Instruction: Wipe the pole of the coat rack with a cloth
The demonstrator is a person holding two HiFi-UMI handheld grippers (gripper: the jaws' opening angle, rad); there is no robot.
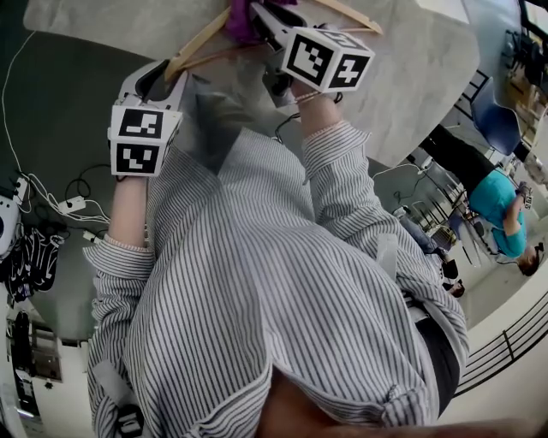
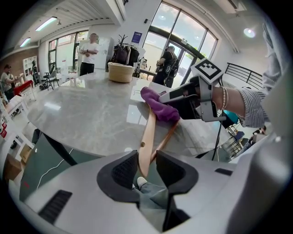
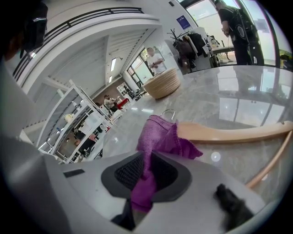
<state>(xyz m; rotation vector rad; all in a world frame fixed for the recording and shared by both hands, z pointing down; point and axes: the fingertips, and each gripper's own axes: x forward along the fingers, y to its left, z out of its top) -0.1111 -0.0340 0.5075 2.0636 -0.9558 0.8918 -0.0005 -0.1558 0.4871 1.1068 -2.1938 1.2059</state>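
No coat rack pole is in view; the thing in hand is a wooden hanger (image 1: 199, 43) held over a round marble table (image 1: 428, 77). My left gripper (image 2: 147, 167) is shut on one end of the hanger (image 2: 147, 132), just off the table's edge. My right gripper (image 3: 147, 171) is shut on a purple cloth (image 3: 160, 137), which lies draped over the hanger's middle (image 3: 229, 133) beside its metal hook (image 3: 168, 112). In the left gripper view the cloth (image 2: 160, 106) covers the hanger's top, with the right gripper (image 2: 178, 98) behind it. The cloth (image 1: 241, 21) shows at the top of the head view.
A woven basket (image 2: 120, 72) stands at the far side of the table (image 2: 82, 114). Cables and a power strip (image 1: 68, 205) lie on the dark floor to my left. A person in a teal shirt (image 1: 492, 201) is to my right, and others stand beyond the table.
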